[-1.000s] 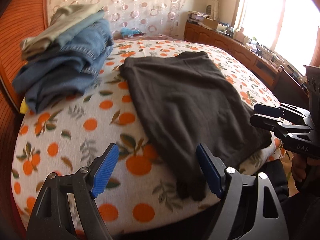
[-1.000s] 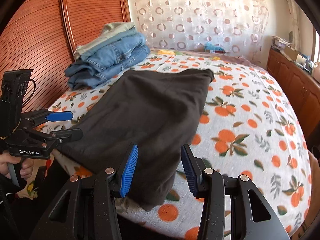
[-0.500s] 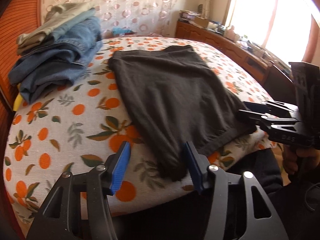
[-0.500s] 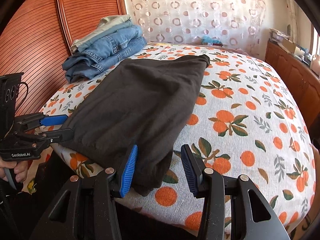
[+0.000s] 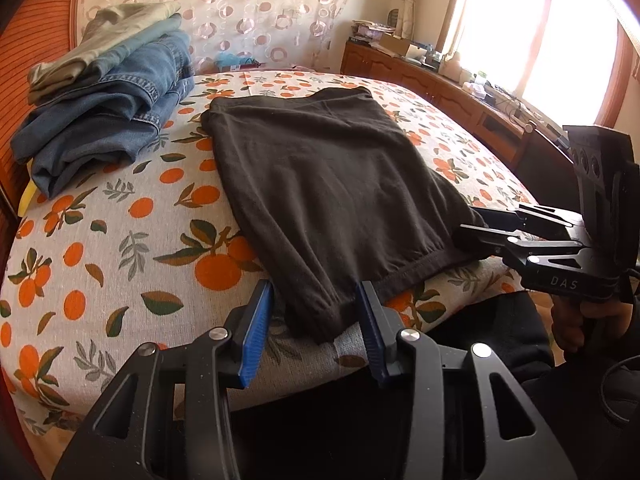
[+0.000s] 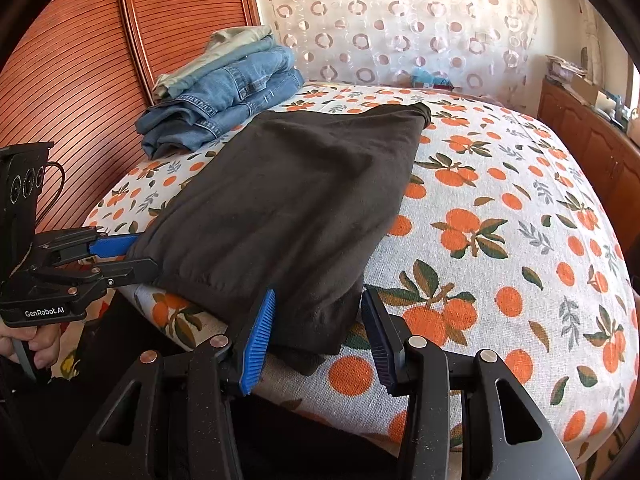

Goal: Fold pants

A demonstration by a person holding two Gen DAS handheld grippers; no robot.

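Note:
Dark brown pants (image 5: 320, 184) (image 6: 288, 200) lie flat on the orange-print bedsheet (image 5: 120, 240) (image 6: 500, 220), with their near hem at the bed's front edge. My left gripper (image 5: 314, 300) (image 6: 132, 256) sits at the near left corner of the hem. Its jaws are closing with that corner between the blue pads, and the cloth is not pinched. My right gripper (image 6: 319, 304) (image 5: 472, 224) straddles the near right corner, open, with cloth filling most of the gap. A hand holds each gripper's handle.
A pile of folded jeans (image 5: 108, 112) (image 6: 224, 100) sits at the far left of the bed, by the ribbed wooden headboard (image 6: 80, 60). A wooden cabinet (image 5: 440, 88) (image 6: 580, 128) runs along the right under a bright window (image 5: 540, 40). A patterned curtain hangs behind the bed.
Both grippers have come forward onto the pants' near hem, so each corner now lies between the pads. The left jaws have narrowed a lot. The right jaws kept their width.

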